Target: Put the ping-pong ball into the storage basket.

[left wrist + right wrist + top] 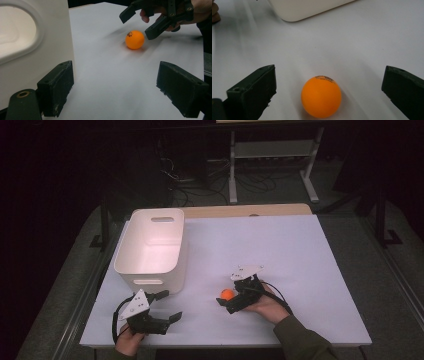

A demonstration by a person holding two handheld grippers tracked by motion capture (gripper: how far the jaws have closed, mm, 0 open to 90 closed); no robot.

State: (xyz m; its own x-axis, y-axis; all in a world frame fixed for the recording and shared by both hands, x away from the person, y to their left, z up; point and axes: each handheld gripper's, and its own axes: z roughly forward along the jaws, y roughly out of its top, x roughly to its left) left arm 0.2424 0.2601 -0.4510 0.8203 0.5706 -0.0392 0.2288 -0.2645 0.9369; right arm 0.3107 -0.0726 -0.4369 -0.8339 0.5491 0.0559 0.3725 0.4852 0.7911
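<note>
Beyond the left gripper's [167, 305] jaws, just off its left jaw, stands a white bin [151, 251] with handle cut-outs; what shows of its interior from above is bare white wall and floor, with no contents visible. Bin rests on the white table [300, 250]. Left gripper: jaws spread wide, gripping nothing, touching nothing; the bin wall lies just beside one jaw in its own view. Right gripper [223, 296]: jaws released and wide apart, the orange ball [321, 97] sitting on the table between them, nearer the jaw at left in the right gripper view, not touching either. Seen from the left gripper view, the ball [134, 39] lies well ahead of the left jaws, just beside the lower jaw of the right gripper [141, 23].
</note>
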